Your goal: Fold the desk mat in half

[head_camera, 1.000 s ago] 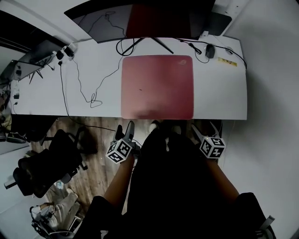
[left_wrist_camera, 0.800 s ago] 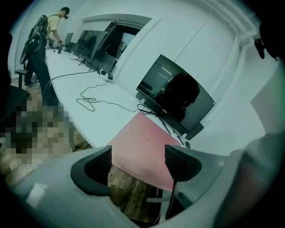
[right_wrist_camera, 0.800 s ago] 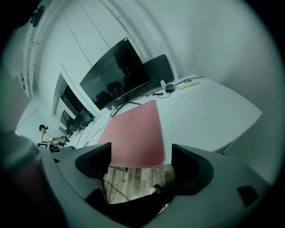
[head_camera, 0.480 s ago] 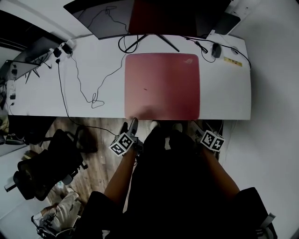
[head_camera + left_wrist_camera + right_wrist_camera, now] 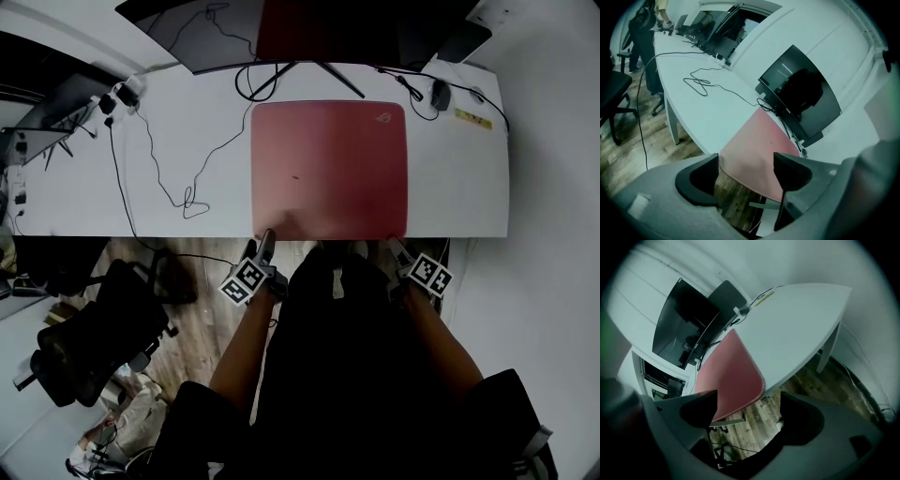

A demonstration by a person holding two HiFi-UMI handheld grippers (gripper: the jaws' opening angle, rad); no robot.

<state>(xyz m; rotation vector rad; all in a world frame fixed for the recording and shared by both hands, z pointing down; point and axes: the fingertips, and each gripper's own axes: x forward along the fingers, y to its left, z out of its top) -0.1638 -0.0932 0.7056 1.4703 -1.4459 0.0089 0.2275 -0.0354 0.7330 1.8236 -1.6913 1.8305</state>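
A flat red square desk mat (image 5: 330, 169) lies open on a long white desk (image 5: 459, 178). It is not folded. Its near edge sticks out a little past the desk's front edge.

In the head view, the left gripper (image 5: 260, 248) is at the mat's 7 o'clock corner. The right gripper (image 5: 398, 251) is at the mat's 5 o'clock corner.

In the left gripper view, the jaws of the left gripper (image 5: 747, 161) are wide apart. The corner of the mat (image 5: 754, 150) sits between them, not pinched, with brown wood floor showing under it. In the right gripper view, the jaws of the right gripper (image 5: 749, 399) are wide apart too. The other near corner of the mat (image 5: 731, 376) sits between them, closer to the left jaw.

A big dark curved screen (image 5: 309, 33) stands at 12 o'clock from the mat. A thin black wire (image 5: 155, 159) loops over the desk at 9 o'clock. A small dark computer mouse (image 5: 441, 94) lies at 2 o'clock. A black office chair (image 5: 84, 347) stands on the floor at 8 o'clock.
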